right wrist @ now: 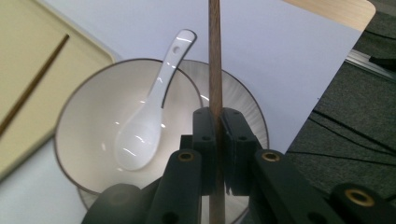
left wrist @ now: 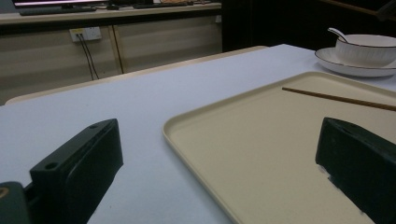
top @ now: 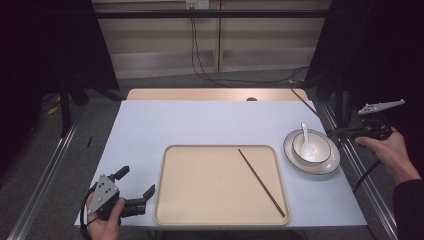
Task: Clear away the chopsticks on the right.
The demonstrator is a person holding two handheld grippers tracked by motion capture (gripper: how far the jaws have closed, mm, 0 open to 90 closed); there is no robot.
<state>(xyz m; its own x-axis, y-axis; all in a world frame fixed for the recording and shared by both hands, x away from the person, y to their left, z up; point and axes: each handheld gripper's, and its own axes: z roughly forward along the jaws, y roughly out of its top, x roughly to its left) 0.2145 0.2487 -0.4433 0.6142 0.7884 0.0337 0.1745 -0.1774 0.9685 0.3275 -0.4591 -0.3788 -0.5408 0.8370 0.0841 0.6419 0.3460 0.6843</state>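
The right gripper pinched a chopstick above the bowl (spoon inside). The left gripper gaped empty beside the tray, where another chopstick lay.

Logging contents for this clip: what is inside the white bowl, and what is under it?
Inside the white dark-rimmed ceramic bowl lies a white ceramic spoon. Under it sits a white plate; the plate's centre is covered.

Left claw gapes wide; right claw pinches closed (hand off-table).
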